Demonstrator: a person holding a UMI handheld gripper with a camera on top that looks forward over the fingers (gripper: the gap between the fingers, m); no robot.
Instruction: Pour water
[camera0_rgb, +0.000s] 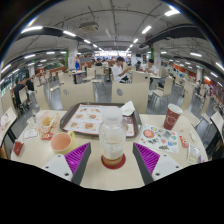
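The clear plastic bottle (113, 135) looks light and thin-walled, likely to dent under a hard squeeze and a bit slick, so the safest hold seems to be around its ribbed middle, below the white cap. It stands upright on the tabletop (112, 178) on a small red coaster, centred between the fingers of the gripper (112, 158), which are spread wide with a clear gap on either side. A red paper cup (173, 116) stands beyond them to the right, near a tray (88, 119).
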